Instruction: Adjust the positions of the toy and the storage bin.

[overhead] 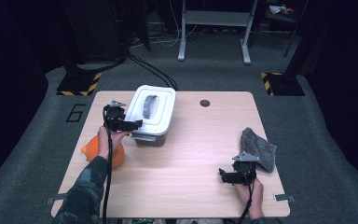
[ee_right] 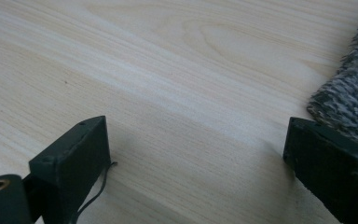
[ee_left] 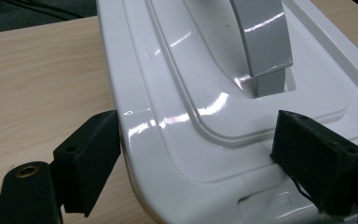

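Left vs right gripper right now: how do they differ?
The left gripper has its jaws astride the corner of the glossy white plastic lid of the box, one jaw at the lid's outer edge; the right gripper has nothing but bare light wooden table between its jaws, with the grey fuzzy cloth beside it. Both stand wide open, each held in a hand.

Grey carpet floor, dim room, dark at the edges. Light wood table with a round cable hole. White desk frame beyond. Yellow-black hazard-striped stand bases left and right. Black cables cross the floor. Numeral "6" marked on the carpet.
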Tool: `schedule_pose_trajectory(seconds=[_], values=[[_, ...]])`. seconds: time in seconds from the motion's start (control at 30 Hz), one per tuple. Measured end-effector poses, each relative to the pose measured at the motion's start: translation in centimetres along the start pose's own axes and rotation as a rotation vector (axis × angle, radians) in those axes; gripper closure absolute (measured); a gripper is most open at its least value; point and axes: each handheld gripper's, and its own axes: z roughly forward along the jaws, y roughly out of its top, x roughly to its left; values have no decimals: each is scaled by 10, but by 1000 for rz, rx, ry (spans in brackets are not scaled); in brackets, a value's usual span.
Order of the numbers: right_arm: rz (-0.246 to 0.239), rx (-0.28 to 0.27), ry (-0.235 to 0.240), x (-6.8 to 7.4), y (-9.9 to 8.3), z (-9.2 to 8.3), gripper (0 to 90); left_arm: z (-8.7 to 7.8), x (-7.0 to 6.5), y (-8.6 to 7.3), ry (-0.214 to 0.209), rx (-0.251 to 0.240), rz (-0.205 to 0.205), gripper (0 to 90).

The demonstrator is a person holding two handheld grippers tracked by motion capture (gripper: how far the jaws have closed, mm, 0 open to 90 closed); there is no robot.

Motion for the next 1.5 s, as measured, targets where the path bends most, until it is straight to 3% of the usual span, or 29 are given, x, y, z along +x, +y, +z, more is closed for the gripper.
schedule_pose_trajectory(seconds=[0.3, 0.7, 1.0, 1.5], values=[[-1, 0, 0, 0, 0, 0, 65, -1, -4, -3, 1, -13, -20, 151], [0, -2, -1, 0, 0, 0, 65, 0, -13, -5, -7, -4, -17, 130], [-1, -6, -1, 0, 0, 0, 64, 0, -21, -10, -5, -30, -30, 129], [-2, -7, -3, 1, 0, 0, 64, 1, -38, -10, 1, -28, 1, 126]])
